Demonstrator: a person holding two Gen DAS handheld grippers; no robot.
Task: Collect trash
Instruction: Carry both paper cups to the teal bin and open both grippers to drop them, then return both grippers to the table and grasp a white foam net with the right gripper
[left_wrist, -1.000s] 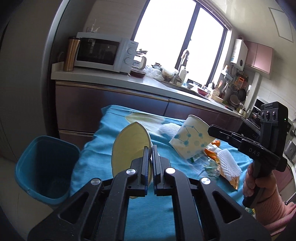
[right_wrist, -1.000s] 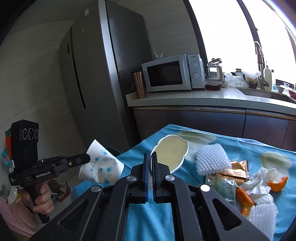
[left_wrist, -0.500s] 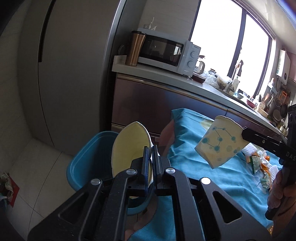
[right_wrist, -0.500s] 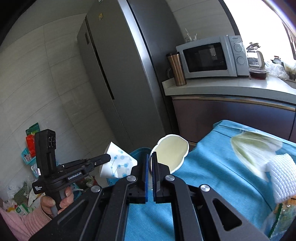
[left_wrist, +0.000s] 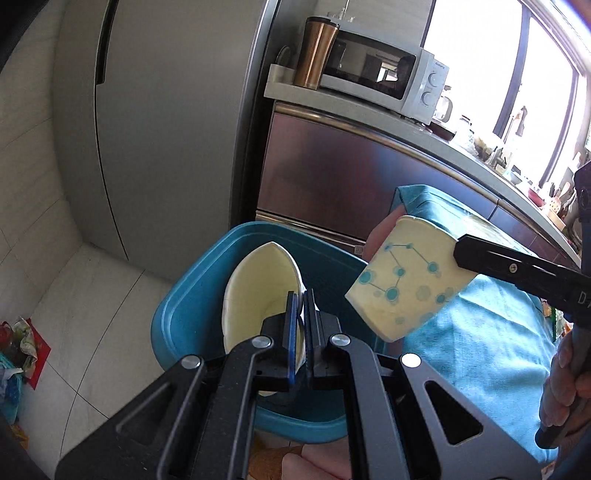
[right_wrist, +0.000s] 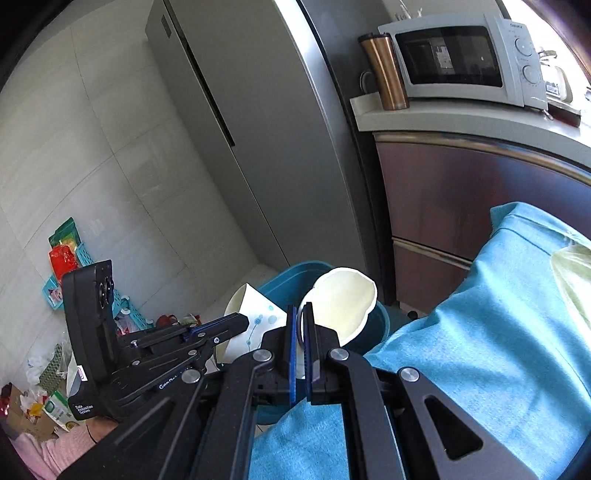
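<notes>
Left gripper (left_wrist: 301, 295): jaws pressed nearly together, pinching the rim wall of a squashed white paper cup with blue dot-and-line print (left_wrist: 258, 295). From its own camera only the cream inside of the cup shows, mouth towards the lens. The right wrist view gives the printed outside, with the cup sticking out past the fingertips. Right gripper (right_wrist: 300, 306): jaws likewise closed to a thin slit, gripping a second paper cup of the same print (right_wrist: 343, 302) by its rim. The left wrist view shows this one tilted, base down and to the left, clamped at its upper right edge. A round teal-blue plastic bin (left_wrist: 192, 295) stands on the pale tiled floor directly ahead of and below the left jaws, and the left cup is outlined against its open mouth. The right cup hangs just right of the left fingertips, near the bin's right rim and beside the hanging edge of a turquoise cloth (left_wrist: 480, 332). I cannot tell whether either cup touches the bin. Beyond the tips: grey refrigerator (left_wrist: 166, 129), white microwave (left_wrist: 376, 74), copper tumbler (left_wrist: 316, 55) on the counter.
</notes>
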